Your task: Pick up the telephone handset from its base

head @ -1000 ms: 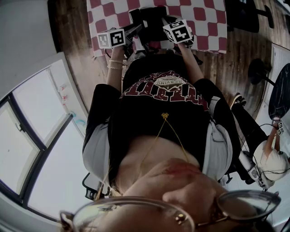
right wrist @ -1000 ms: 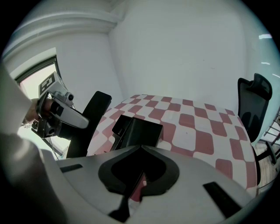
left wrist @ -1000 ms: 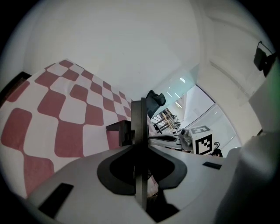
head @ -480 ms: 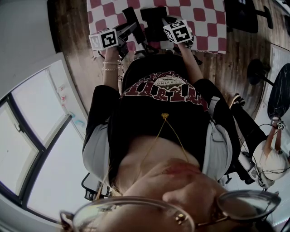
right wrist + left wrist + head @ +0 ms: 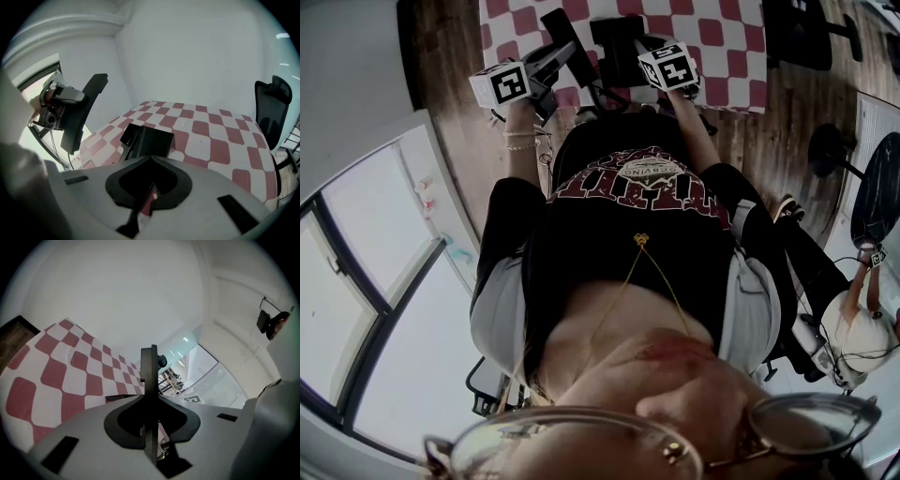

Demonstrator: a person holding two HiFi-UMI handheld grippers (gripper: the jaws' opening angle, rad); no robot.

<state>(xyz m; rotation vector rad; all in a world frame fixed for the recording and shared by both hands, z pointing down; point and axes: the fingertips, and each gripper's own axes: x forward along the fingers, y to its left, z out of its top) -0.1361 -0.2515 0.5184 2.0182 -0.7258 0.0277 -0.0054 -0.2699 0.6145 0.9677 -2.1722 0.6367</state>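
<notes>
The black telephone handset (image 5: 85, 108) hangs in the air to the left of its base, with my left gripper (image 5: 546, 62) shut on it. In the left gripper view the handset (image 5: 149, 380) shows edge-on as a thin upright black plate between the jaws. The black base (image 5: 148, 140) sits on the red-and-white checked table (image 5: 220, 140), and also shows in the head view as the base (image 5: 615, 39). My right gripper (image 5: 143, 201) rests low just in front of the base, its jaws drawn together into a thin dark line with nothing seen between them.
A black office chair (image 5: 273, 112) stands at the table's right side. Another chair (image 5: 802, 33) and a second person (image 5: 855, 328) are on the wooden floor to the right. A white wall lies behind the table, windows to the left.
My left gripper has lifted the handset up and away to the left of the base. The right gripper and the base have stayed where they were.
</notes>
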